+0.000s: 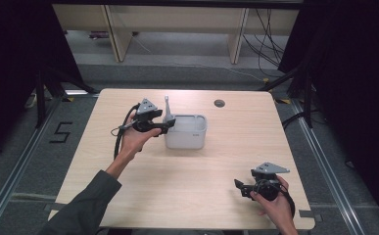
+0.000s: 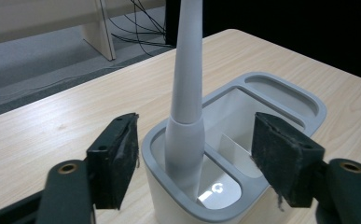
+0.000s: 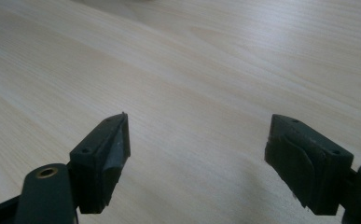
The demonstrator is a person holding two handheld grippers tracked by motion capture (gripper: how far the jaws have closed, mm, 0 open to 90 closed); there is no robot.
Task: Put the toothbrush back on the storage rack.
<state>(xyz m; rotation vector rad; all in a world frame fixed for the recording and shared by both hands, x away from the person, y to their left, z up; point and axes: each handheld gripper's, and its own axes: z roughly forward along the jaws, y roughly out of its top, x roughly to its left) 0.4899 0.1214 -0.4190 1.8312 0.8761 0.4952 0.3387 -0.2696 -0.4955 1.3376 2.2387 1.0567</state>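
The left gripper (image 2: pixel 194 161) spreads its jaws wide on either side of a grey tapered handle (image 2: pixel 185 93), neither pad touching it. The handle stands nearly upright between the jaws, in the near narrow compartment of a grey-rimmed white caddy (image 2: pixel 281 93) on the table (image 1: pixel 187 181). The right gripper (image 3: pixel 197 154) hovers with jaws open over bare wood, well apart from the caddy.

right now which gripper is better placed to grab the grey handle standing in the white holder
Left. The left gripper is open with its jaws on either side of the grey handle in the white holder. The right gripper sits open near the table's front right, far from it.
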